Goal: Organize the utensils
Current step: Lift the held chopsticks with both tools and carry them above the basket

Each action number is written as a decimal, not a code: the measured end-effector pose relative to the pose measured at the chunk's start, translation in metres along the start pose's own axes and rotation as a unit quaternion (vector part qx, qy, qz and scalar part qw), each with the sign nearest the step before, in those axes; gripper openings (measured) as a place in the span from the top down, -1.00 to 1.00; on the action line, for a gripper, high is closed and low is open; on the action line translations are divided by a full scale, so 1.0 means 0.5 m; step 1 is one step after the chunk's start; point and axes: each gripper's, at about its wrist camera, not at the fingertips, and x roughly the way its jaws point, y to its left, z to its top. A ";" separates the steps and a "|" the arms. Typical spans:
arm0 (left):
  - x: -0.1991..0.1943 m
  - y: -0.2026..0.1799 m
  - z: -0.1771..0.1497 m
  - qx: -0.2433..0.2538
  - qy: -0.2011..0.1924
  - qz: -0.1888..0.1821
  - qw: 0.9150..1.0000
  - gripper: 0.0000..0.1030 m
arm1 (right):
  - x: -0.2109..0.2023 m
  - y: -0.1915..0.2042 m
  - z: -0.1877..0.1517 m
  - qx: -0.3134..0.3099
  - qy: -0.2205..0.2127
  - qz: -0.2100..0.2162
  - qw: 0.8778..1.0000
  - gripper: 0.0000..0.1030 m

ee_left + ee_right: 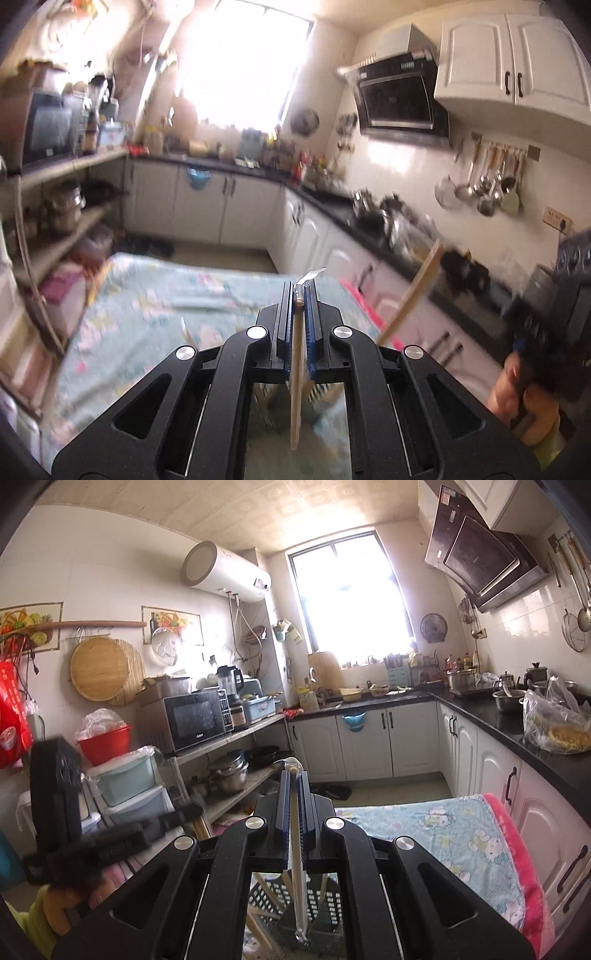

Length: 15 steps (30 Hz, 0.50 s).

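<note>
My left gripper (300, 291) is shut on a pair of wrapped wooden chopsticks (296, 387); the clear wrapper tip sticks out past the fingertips and the sticks hang down below the jaws. My right gripper (293, 775) is shut on another wrapped pair of chopsticks (298, 882), which hangs down over a dark perforated utensil basket (325, 901) holding several more chopsticks. The right gripper and its chopsticks also show blurred at the right of the left wrist view (410, 291). The left gripper shows at the left of the right wrist view (110, 834).
A table with a light blue cartoon cloth (147, 321) lies below; it also shows in the right wrist view (443, 830). A dark counter with pots (388, 221) runs along the right. Open shelves with a microwave (192, 716) stand on the left.
</note>
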 end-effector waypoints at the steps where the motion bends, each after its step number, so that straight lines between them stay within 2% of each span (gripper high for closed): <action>1: 0.003 -0.001 0.011 0.004 -0.006 0.007 1.000 0.94 | 0.002 -0.001 0.003 0.000 -0.001 -0.002 1.000 0.91; 10: 0.030 0.025 0.095 0.002 -0.042 0.060 0.997 0.94 | 0.030 -0.027 0.035 0.003 -0.016 -0.027 1.000 0.92; 15: 0.051 0.054 0.102 -0.008 -0.043 0.080 0.996 0.94 | 0.053 -0.044 0.039 0.005 -0.020 -0.046 0.999 0.92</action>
